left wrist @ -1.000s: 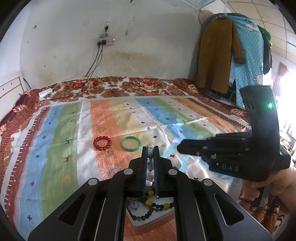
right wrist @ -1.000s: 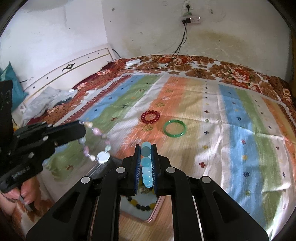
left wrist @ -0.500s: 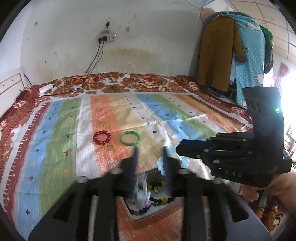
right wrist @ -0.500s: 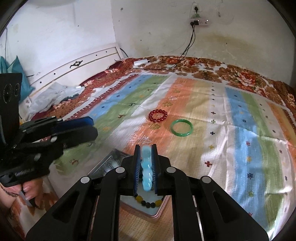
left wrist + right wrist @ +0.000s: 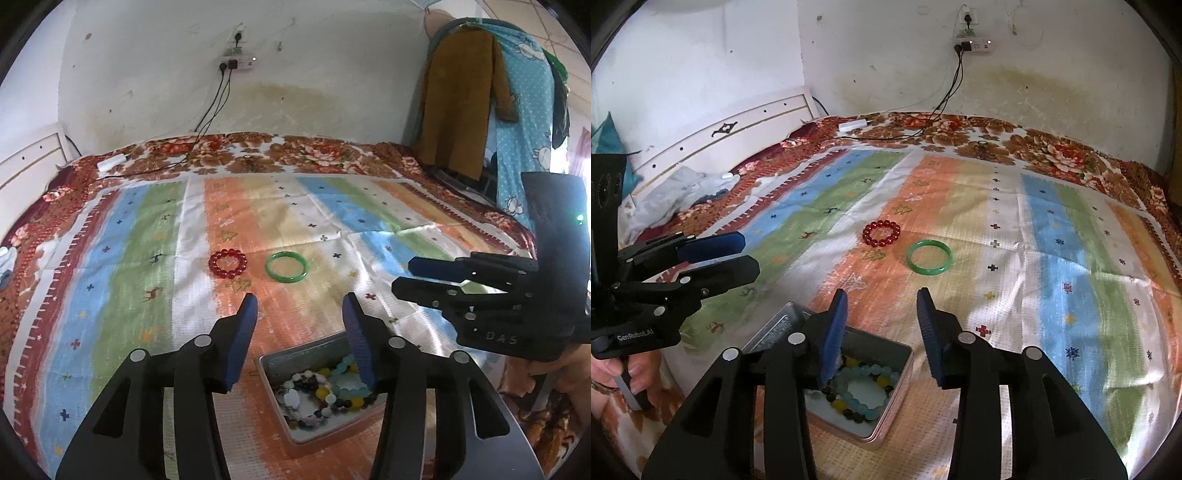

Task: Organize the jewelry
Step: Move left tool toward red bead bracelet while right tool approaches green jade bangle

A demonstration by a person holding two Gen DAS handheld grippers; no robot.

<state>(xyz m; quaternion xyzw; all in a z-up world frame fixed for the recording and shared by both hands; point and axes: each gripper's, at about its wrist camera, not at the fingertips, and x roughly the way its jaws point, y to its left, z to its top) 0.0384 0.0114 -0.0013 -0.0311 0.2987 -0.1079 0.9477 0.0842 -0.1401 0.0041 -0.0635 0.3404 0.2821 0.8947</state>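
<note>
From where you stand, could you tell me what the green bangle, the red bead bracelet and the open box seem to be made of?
Green bangle: jade or glass, judging by its smooth, glossy, translucent ring.
Red bead bracelet: glass or resin; shiny, see-through round beads.
Open rectangular box: probably tin; thin grey walls with a dull metallic sheen.

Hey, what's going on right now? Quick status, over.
Left claw and right claw both opening, nothing between them. Beaded bracelets lie in square metal tin. Red bead bracelet and green jade bangle still on striped bedspread, path unobstructed.

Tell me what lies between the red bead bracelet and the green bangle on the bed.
Nothing: in both wrist views only bare striped bedspread separates the red bead bracelet from the green bangle; they lie apart.
</note>
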